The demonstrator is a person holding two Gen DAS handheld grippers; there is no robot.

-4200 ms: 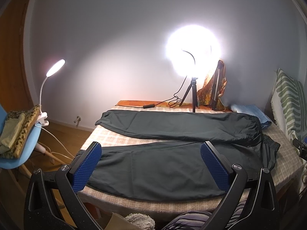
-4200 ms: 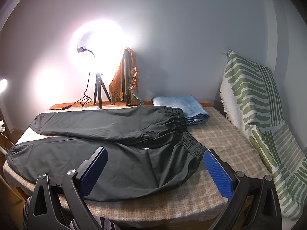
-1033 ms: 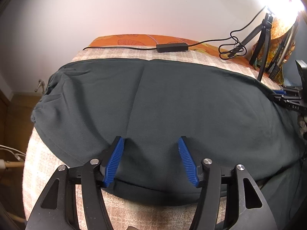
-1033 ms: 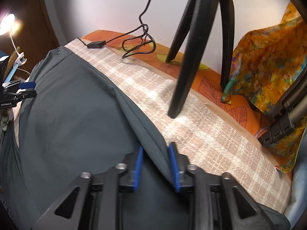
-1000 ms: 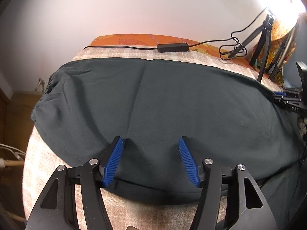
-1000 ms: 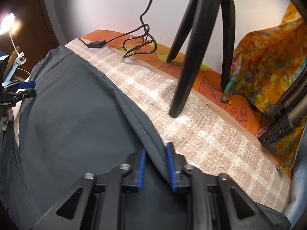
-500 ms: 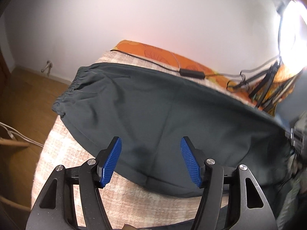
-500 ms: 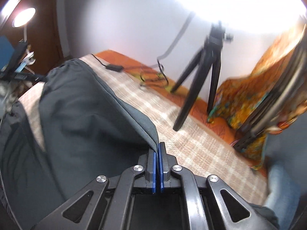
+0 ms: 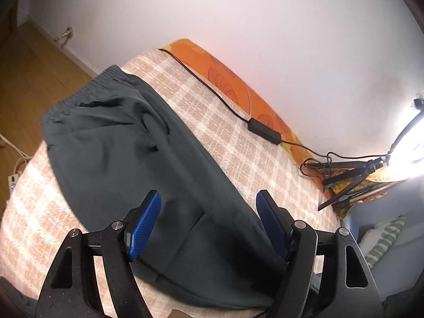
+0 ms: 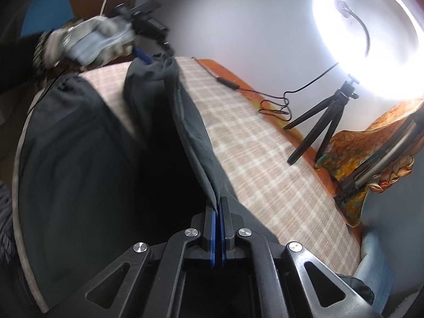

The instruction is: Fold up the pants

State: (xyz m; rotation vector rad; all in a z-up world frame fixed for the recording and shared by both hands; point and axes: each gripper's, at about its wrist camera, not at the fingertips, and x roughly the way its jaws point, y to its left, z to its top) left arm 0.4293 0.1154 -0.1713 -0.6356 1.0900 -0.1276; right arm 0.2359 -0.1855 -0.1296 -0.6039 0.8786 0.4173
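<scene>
A: Right wrist view: what do the jaws of the right gripper have?

B: They are pressed together, blue pads almost meeting, with a folded edge of the dark pants pinched between them. The cloth rises from the jaws as a taut ridge running straight ahead, lifted off the checked bed cover that lies to the right of the jaws.

A: And far ahead of them?

B: The gloved left hand, blurred, holding the left gripper by the far end of that pant leg. Whether it touches the cloth there I cannot tell.

A: In the left wrist view, how do the left gripper jaws stand?

B: Wide apart, gripping nothing. The pants spread between and beyond them on the bed cover, the elastic cuff far ahead to the left. Contact between pads and fabric is unclear.

A: Anything else?

B: Ahead and right of the jaws, a black cable along the orange edge, a tripod and a bright ring light.
</scene>
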